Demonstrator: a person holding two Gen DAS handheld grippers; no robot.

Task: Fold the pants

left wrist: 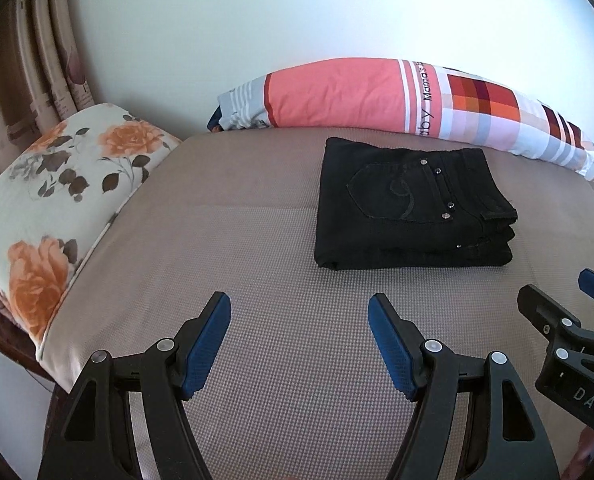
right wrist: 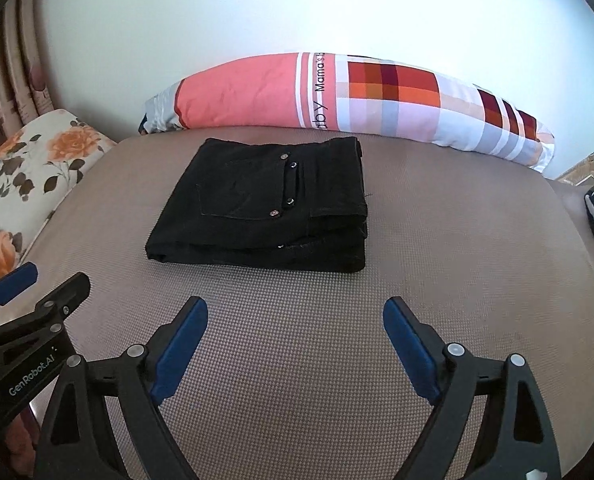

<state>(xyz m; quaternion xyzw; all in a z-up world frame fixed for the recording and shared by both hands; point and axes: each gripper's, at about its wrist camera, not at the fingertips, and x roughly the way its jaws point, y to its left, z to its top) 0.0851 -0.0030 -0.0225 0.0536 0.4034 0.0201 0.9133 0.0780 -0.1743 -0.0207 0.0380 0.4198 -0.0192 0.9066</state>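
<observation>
On the bed (right wrist: 437,240), near the long pillow (right wrist: 257,92), the black pants (right wrist: 265,208) are lying folded, so we are holding the left gripper (left wrist: 299,308) and right gripper (right wrist: 295,312) back, fingers spread and empty.

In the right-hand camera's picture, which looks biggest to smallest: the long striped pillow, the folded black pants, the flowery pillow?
1. Long striped pillow
2. Folded black pants
3. Flowery pillow, though the picture's edge cuts it off, so its place is unsure.
</observation>
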